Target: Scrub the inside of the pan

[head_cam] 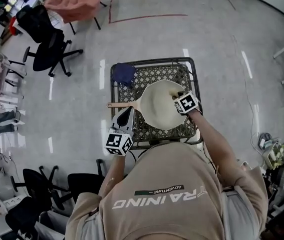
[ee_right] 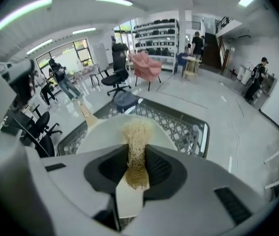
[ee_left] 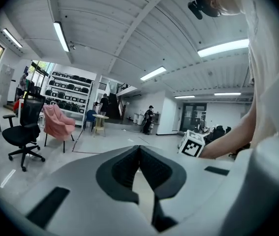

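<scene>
Pan (head_cam: 162,106), cream-coloured and round, sits on a metal lattice table (head_cam: 189,69) in the middle of the head view, and we see its wooden handle (head_cam: 119,104) pointing toward the left of the frame. Over the right part of its inside we hold the right gripper (head_cam: 178,97), whose jaws are clamped on a tuft of tan fibrous scrubber (ee_right: 137,132). The loose end sticks out past the jaws above the pale bowl; we cannot tell whether it touches. At lower left of the pan our left gripper (head_cam: 129,110) lies just beside the handle, with its jaws (ee_left: 139,149) brought together and nothing visible between them. A dark blue cloth (head_cam: 123,74) lies on the table's upper left corner. Farther out, a black office chair (head_cam: 49,54) and a pink chair (head_cam: 74,1) stand at upper left.
</scene>
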